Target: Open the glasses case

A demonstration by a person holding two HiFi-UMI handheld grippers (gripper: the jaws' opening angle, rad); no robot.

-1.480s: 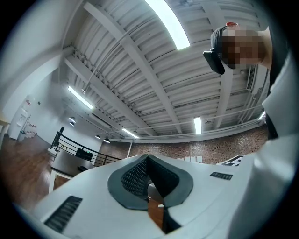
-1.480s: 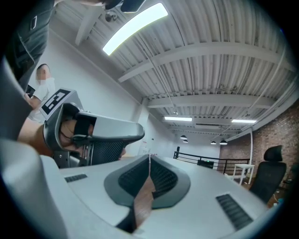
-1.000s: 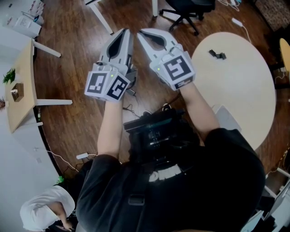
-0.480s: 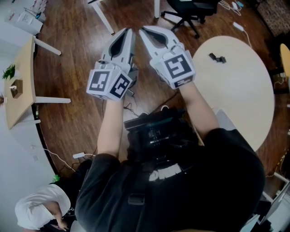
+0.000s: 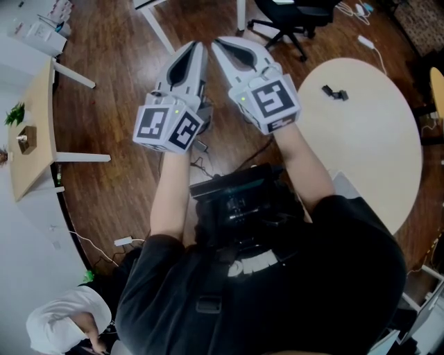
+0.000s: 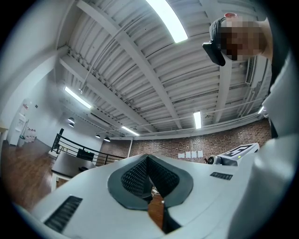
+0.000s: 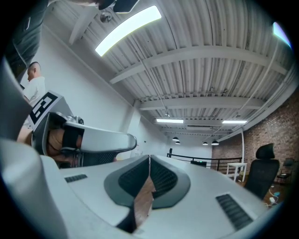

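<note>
Your left claw (image 5: 194, 50) and right claw (image 5: 225, 47) are side by side, both clenched and empty. Farther off, a round desk (image 5: 368, 139) holds a small dark object (image 5: 334, 91), too small to identify. No case is in view. Expect it to be light and rigid; grip it beside the seam.

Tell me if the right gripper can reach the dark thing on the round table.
Probably yes: nothing stands between the shut, empty right gripper and the dark thing on the table.

Dark wood floor (image 5: 118, 97), round beige table (image 5: 368, 132), black office chair (image 5: 288, 17).
</note>
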